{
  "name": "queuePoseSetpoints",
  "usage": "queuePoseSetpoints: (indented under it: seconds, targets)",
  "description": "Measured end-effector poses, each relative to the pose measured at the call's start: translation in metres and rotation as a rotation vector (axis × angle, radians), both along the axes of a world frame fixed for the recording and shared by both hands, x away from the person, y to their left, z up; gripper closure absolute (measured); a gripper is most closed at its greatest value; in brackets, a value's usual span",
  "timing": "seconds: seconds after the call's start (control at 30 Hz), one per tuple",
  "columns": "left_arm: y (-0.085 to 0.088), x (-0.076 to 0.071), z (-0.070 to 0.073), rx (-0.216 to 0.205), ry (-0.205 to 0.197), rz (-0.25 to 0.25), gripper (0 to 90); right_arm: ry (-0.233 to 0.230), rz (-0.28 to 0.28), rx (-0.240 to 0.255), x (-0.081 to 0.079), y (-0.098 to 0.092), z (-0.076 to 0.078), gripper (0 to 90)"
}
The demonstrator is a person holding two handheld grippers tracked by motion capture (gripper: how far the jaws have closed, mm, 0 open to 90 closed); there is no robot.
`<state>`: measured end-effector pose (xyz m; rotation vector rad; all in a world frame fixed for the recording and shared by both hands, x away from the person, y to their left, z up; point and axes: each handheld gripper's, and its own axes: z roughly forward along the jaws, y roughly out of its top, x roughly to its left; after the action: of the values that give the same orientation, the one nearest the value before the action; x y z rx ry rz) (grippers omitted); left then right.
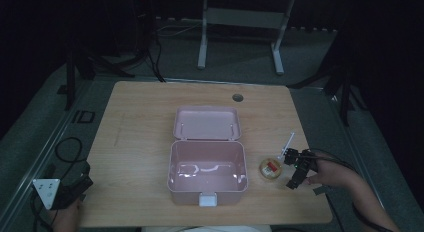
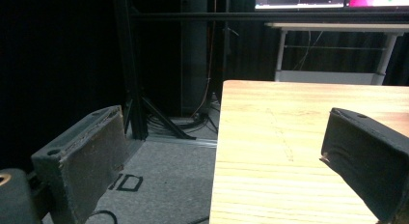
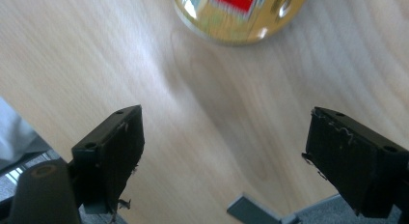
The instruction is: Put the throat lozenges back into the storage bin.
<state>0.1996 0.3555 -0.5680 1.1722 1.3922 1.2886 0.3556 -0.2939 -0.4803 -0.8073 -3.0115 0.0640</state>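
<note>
Right hand-held gripper [image 3: 224, 159] hovering over the desk [image 3: 202, 103] with jaws spread wide, gripping nothing. Just ahead of the jaws, lying flat: a small round gold-rimmed container [image 3: 239, 14] with a red label. Risking a skid, likely, if closing on that low, smooth rim at this slant, or a nudge toward the near desk edge close behind the jaws. Just beyond the container, well past the jaws: a pink box [image 1: 207, 171] standing open, lid [image 1: 207, 123] laid back. Beside this gripper, a thin white stick [image 1: 287, 143], easily knocked. Left hand-held gripper [image 2: 212, 156] also gaping empty, straddling the desk's left edge.
</note>
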Motion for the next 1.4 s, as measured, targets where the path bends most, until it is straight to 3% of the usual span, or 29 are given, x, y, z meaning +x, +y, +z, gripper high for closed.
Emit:
queuePoseSetpoints:
  seconds: [0.27, 0.63, 0.97, 1.0, 1.23, 1.4]
  targets:
    - [0.000, 0.000, 0.000, -0.001, 0.000, -0.003, 2.6, -0.008, 0.040, 0.017, 0.016, 0.019, -0.003, 13.3]
    - [0.000, 0.000, 0.000, -0.002, 0.001, -0.007, 2.6, 0.015, 0.101, 0.026, 0.033, 0.045, -0.018, 13.4]
    - [0.000, 0.000, 0.000, -0.001, 0.001, -0.010, 2.6, 0.026, 0.112, -0.037, 0.042, 0.058, -0.038, 15.6]
    - [0.000, 0.000, 0.000, -0.001, 0.001, -0.010, 2.6, 0.028, 0.119, -0.035, 0.042, 0.058, -0.040, 19.1]
    - [0.000, 0.000, 0.000, -0.002, 0.002, -0.009, 2.6, 0.028, 0.170, -0.044, 0.039, 0.061, -0.035, 19.9]
    - [0.000, 0.000, 0.000, -0.002, 0.002, -0.008, 2.6, 0.031, 0.183, -0.041, 0.035, 0.059, -0.019, 20.0]
